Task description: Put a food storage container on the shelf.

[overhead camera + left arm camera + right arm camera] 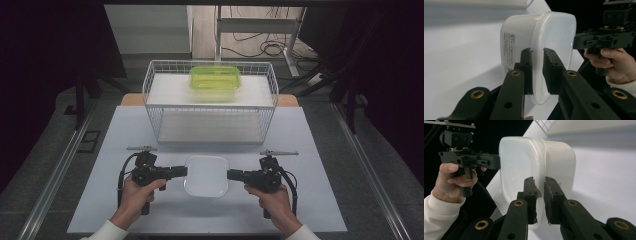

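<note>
A white lidded plastic container (pixel 206 175) is held between my two grippers over the near middle of the table, and its shadow falls on the tabletop below it. My left gripper (pixel 184 171) is shut on the rim at the container's left side; in the left gripper view the jaws (pixel 537 72) pinch the lid edge of the container (pixel 556 32). My right gripper (pixel 231 174) is shut on the opposite rim; in the right gripper view its jaws (pixel 539 195) clamp the edge of the container (pixel 519 162). Each gripper view also shows the other gripper (pixel 580 41) (pixel 495 161) at the far side.
A white wire basket (pixel 210 100) with two shelves stands at the back of the pale table (pixel 300 150). A clear green lidded container (pixel 215 80) sits on its top shelf. Dark curtains flank the table and cables lie on the floor behind.
</note>
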The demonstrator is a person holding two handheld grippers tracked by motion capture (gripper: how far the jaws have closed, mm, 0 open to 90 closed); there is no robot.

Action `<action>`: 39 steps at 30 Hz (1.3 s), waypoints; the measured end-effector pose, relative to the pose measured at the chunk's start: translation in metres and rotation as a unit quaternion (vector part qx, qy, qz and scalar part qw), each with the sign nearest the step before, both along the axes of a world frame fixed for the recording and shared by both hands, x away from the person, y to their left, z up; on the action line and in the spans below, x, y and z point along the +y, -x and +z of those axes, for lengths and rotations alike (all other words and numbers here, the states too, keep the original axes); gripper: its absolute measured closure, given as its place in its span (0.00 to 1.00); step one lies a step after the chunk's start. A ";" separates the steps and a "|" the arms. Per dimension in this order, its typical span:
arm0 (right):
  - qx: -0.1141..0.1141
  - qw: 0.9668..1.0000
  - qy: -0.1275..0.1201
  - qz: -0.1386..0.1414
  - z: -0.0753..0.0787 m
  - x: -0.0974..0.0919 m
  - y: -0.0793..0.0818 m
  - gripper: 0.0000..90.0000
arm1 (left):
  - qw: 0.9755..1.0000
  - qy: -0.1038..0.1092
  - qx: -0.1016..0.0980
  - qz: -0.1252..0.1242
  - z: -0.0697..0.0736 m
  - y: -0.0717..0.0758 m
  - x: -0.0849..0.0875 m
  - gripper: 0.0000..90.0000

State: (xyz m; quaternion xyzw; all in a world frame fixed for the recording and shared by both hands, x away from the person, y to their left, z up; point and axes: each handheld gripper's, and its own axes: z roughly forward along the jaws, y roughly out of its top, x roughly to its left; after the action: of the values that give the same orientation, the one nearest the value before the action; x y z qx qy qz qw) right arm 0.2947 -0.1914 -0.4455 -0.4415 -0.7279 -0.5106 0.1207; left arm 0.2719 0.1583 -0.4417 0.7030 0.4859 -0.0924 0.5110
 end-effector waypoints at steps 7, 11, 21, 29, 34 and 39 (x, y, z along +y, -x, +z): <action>-0.011 1.000 -0.008 -0.001 0.015 -0.003 -0.010 0.88 | 1.000 -0.004 -0.017 0.001 0.018 -0.009 -0.002 0.88; -0.015 1.000 -0.009 0.000 0.022 -0.003 -0.014 0.88 | 1.000 -0.003 -0.023 0.002 0.024 -0.013 -0.003 0.88; -0.037 0.999 -0.009 0.001 0.047 -0.003 -0.025 0.88 | 0.999 0.002 -0.041 0.009 0.044 -0.021 -0.003 0.88; -0.058 0.998 -0.003 0.003 0.070 -0.002 -0.032 0.88 | 0.998 0.004 -0.059 0.011 0.061 -0.029 -0.003 0.88; -0.068 0.998 -0.002 0.002 0.080 -0.003 -0.036 0.88 | 0.998 0.003 -0.066 0.012 0.069 -0.034 -0.004 0.87; -0.074 0.997 0.000 0.000 0.087 -0.003 -0.042 0.88 | 0.997 -0.003 -0.071 0.014 0.078 -0.040 -0.006 0.87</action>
State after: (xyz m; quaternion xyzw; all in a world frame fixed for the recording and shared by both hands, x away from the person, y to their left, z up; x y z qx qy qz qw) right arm 0.3365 -0.1946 -0.3581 -0.4021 -0.7350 -0.5420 0.0664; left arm 0.3123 0.1518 -0.3638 0.7022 0.4589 -0.0339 0.5433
